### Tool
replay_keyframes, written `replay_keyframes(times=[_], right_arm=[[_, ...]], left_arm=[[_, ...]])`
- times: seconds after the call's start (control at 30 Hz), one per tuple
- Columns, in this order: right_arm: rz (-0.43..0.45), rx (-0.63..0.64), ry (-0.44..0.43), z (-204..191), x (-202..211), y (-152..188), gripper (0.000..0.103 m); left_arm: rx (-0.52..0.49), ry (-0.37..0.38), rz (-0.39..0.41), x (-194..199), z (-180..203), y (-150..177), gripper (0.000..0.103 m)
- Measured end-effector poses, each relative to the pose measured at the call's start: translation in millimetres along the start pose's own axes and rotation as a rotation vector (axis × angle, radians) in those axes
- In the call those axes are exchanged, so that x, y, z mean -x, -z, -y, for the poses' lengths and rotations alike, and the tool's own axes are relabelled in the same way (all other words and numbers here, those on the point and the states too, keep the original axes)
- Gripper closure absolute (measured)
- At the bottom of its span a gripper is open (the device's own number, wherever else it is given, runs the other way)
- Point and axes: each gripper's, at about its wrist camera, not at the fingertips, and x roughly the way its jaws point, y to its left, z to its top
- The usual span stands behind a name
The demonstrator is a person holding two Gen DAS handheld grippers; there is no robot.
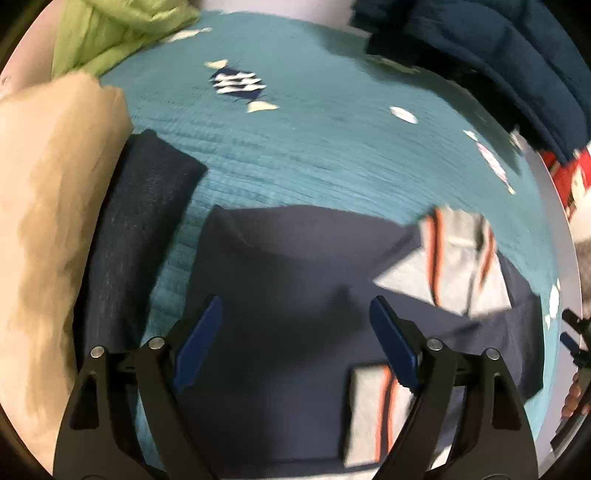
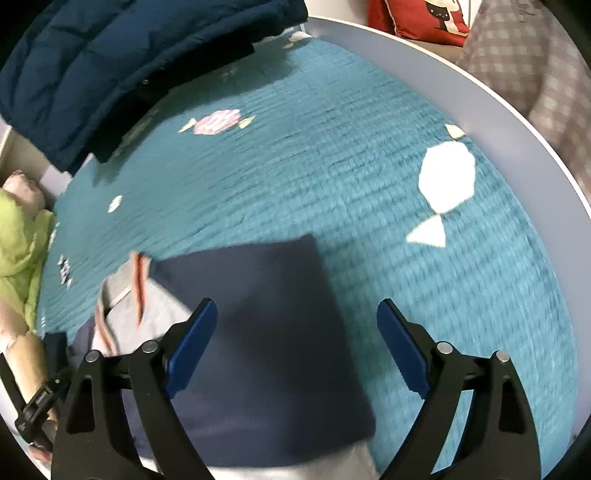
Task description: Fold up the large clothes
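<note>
I hold both grippers, left [image 1: 295,339] and right [image 2: 297,343], spread wide above the shirt [image 1: 280,280], gripping nothing, so its fold lies flat under them.

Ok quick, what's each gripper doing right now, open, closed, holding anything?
Left gripper: open, empty, above the folded navy garment with grey, orange-striped trim.
Right gripper: open, empty, above the same garment.

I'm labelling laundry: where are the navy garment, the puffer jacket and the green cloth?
navy garment [image 2: 258,332], right wrist view, its folded top panel.
puffer jacket [image 2: 110,55], right wrist view, quilted body.
green cloth [image 1: 110,33], left wrist view, crumpled middle.
</note>
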Motion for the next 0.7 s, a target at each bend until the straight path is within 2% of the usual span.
replay_keyframes(times=[0.17,0.27,0.43,0.5,0.53,0.57,0.6,0.63,0.67,0.7], right_arm=[[-0.091,-0.107,-0.070,13.2,-38.1,-22.5,0.018],[-0.120,-0.118,-0.060,11.4,-53.3,-27.8,0.020],[-0.127,-0.111,-0.018,6.8,-71.5,-32.2,0.044],[-0.100,-0.111,-0.019,7.6,-75.0,-30.8,0.045],[-0.089,-0.106,-0.008,6.8,-74.9,-29.4,0.048],[-0.082,-0.101,0.010,5.9,-74.2,-28.3,0.052],[-0.075,-0.089,0.057,4.3,-72.3,-26.5,0.064],[-0.072,-0.084,0.067,3.6,-71.1,-25.4,0.072],[-0.071,-0.089,0.056,3.8,-69.8,-24.6,0.077],[-0.077,-0.106,0.016,6.0,-68.9,-23.1,0.089]], left_arm=[[0.027,-0.007,-0.032,-26.4,-12.9,-14.4,0.021],[0.047,0.005,-0.035,-34.1,-17.5,-17.7,0.024],[0.042,-0.011,-0.007,-40.3,-18.2,-22.8,0.035],[0.055,-0.030,0.010,-41.8,-18.6,-22.0,0.039],[0.044,-0.047,0.012,-42.0,-16.7,-20.2,0.044],[0.027,-0.075,0.014,-42.2,-14.9,-19.2,0.056],[0.007,-0.115,0.020,-41.3,-12.8,-18.0,0.063],[-0.020,-0.134,0.031,-39.0,-10.8,-16.1,0.079],[-0.034,-0.130,0.031,-38.2,-9.7,-15.8,0.086],[-0.051,-0.123,0.030,-37.4,-9.3,-14.9,0.088]])
